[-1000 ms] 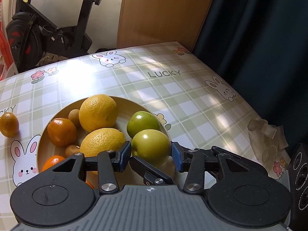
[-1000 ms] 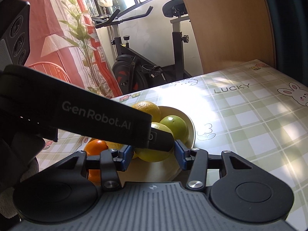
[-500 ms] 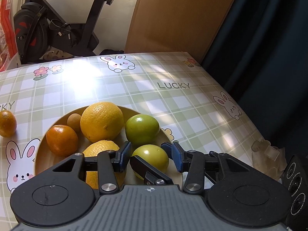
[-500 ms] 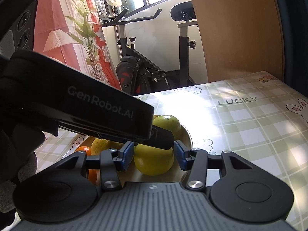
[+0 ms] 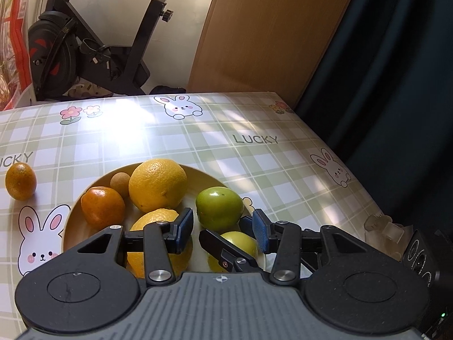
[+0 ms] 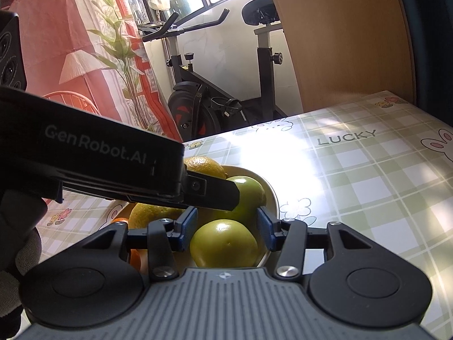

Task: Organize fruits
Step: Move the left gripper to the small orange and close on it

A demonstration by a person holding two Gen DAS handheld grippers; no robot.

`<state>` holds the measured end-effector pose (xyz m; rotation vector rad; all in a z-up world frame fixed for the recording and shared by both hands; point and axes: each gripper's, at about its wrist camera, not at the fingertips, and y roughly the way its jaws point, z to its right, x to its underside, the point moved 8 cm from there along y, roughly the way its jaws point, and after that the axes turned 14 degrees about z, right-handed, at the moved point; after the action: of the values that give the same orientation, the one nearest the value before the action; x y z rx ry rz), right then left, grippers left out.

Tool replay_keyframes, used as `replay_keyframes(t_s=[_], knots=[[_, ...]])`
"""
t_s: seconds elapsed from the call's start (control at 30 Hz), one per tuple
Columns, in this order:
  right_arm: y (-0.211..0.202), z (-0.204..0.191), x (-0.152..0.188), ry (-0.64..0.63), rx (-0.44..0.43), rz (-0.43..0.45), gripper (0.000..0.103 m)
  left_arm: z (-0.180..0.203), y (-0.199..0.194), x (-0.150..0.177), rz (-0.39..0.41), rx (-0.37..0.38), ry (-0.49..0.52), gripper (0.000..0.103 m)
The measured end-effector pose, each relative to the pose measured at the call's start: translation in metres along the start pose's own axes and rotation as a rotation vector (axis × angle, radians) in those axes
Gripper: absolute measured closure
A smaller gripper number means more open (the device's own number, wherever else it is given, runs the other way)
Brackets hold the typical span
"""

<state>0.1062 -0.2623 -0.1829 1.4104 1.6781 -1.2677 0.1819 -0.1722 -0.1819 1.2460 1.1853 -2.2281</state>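
Green, firm and smooth, the near apple (image 6: 223,242) sat in the bowl (image 5: 72,221); it likely wanted a grip across its widest part. Both claws, left (image 5: 222,231) and right (image 6: 226,228), stood narrowly parted, holding nothing.

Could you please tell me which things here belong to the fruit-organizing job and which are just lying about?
Belongs to the job:
- plate
- oranges
- green fruits
- small brown fruit
- loose mandarin on the tablecloth

Just lying about:
- exercise bike
- crumpled plastic
- potted plant
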Motion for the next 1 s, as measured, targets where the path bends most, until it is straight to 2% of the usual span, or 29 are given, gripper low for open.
replay_keyframes(t_s=[0.23,0.37,0.6,0.83,0.93,1.0], knots=[[-0.004,-0.004,-0.001,-0.012,-0.029,0.025,0.051,-0.03,-0.036,-0.008,0.086,-0.056,-0.068,0.055],[-0.005,-0.003,-0.002,-0.004,-0.031,0.031,0.051,-0.057,-0.056,-0.012,0.126,-0.126,-0.109,0.055],[-0.006,-0.002,-0.002,0.004,-0.025,0.043,0.051,-0.094,-0.074,-0.023,0.17,-0.209,-0.176,0.055],[-0.005,-0.002,-0.003,0.007,-0.02,0.041,0.051,-0.112,-0.088,-0.035,0.206,-0.239,-0.213,0.055],[-0.008,0.0,-0.004,0.014,-0.019,0.057,0.051,-0.121,-0.097,-0.038,0.214,-0.256,-0.209,0.055],[-0.008,0.001,-0.005,0.015,-0.01,0.061,0.051,-0.131,-0.102,-0.039,0.214,-0.294,-0.197,0.055]])
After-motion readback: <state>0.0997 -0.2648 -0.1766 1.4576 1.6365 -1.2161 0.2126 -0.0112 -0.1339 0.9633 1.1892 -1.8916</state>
